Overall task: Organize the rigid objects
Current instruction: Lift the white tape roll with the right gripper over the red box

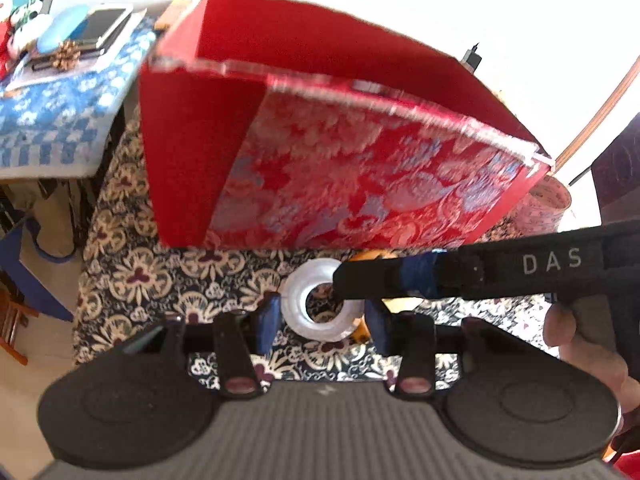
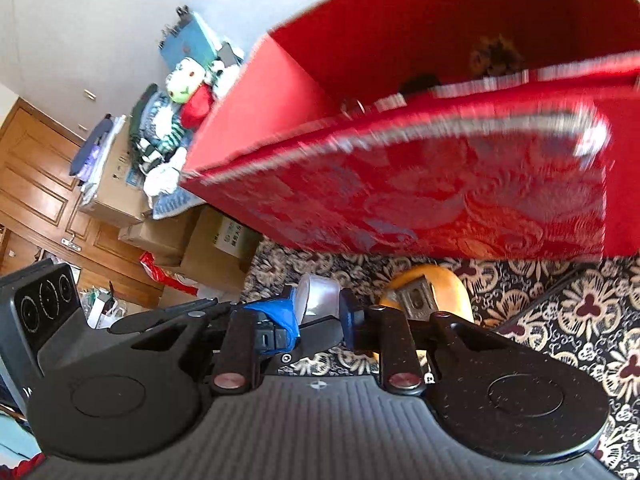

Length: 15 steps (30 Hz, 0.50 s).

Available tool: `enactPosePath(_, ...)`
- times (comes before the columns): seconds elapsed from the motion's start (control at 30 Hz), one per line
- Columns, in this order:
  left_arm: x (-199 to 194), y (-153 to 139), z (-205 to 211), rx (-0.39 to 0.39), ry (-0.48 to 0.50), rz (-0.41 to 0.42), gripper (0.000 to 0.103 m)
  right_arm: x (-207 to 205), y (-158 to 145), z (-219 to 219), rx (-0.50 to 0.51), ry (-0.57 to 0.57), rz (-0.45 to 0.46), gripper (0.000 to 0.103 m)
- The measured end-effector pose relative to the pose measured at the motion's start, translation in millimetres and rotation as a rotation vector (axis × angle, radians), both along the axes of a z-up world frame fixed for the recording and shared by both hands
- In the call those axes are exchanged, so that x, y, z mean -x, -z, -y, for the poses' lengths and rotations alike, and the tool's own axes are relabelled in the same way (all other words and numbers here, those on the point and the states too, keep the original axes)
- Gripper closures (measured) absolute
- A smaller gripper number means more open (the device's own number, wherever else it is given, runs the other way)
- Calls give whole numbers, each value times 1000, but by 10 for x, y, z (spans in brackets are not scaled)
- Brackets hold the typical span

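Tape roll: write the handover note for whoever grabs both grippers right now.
Left gripper: its fingers straddle the tape roll; I cannot tell whether they are clamped on it.
Right gripper: it reaches in from the right, fingers either side of the same roll, one tip at its hole; grip is unclear.
Things: the roll lies flat on the patterned tablecloth, in front of the open red box. An orange object sits beside the roll.
Done: some dark items show inside the box, too blurred to name.
Left: the roll and the orange object are not yet in the box.
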<state>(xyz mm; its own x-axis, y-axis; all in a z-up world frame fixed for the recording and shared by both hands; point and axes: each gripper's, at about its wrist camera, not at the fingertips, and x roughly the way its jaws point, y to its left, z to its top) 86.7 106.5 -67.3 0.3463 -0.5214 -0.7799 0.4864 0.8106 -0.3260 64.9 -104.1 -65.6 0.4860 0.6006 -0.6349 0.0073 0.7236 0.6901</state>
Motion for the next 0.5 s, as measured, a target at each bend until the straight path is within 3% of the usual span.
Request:
enactPosePath(0.33, 87, -722, 139, 77, 59, 138, 59, 158, -603, 271, -2, 55, 171, 99)
enactPosePath(0.5, 27, -1039, 373, 89, 97, 228, 60, 39, -830, 421, 17, 85, 258, 99)
